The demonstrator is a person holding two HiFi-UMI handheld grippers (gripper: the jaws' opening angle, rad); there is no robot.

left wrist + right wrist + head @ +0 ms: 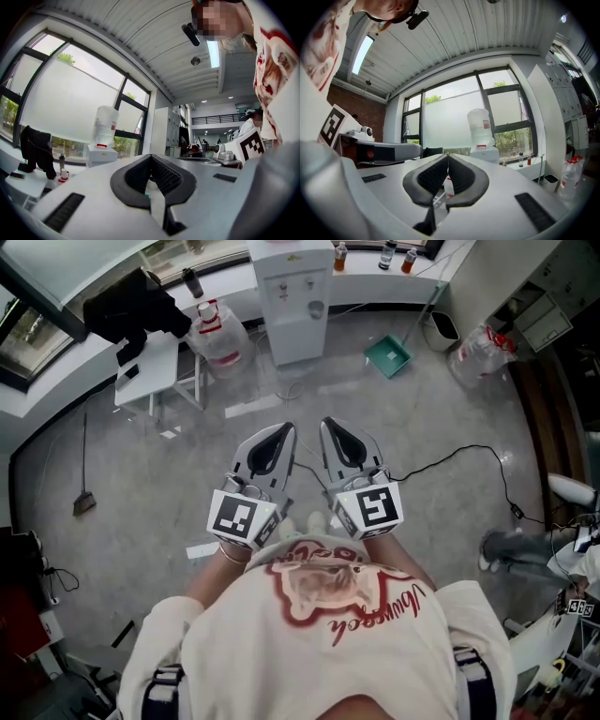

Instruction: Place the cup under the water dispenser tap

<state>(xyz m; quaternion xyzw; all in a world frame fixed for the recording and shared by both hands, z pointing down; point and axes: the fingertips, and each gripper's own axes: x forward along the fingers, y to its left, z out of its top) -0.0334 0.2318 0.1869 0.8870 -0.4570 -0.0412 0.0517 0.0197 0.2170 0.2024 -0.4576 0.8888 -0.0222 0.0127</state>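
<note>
The white water dispenser [292, 298] stands against the far window wall, with a large bottle on top in the left gripper view [104, 140] and the right gripper view [482, 136]. A small grey shape [316, 308] sits in its tap recess; I cannot tell whether it is a cup. I hold both grippers side by side in front of my chest, pointing level toward the dispenser and well short of it. The left gripper [284, 430] is shut, its tips meeting [150, 156] with nothing between them. The right gripper [329, 424] is likewise shut and empty [448, 155].
Spare water bottles [219, 336] stand on the floor left of the dispenser, beside a white table [150, 371] carrying a black jacket [131, 307]. A green dustpan [387, 355] and a bin [442, 329] lie to the right. A black cable [469, 454] crosses the floor; another person's leg [516, 547] shows at right.
</note>
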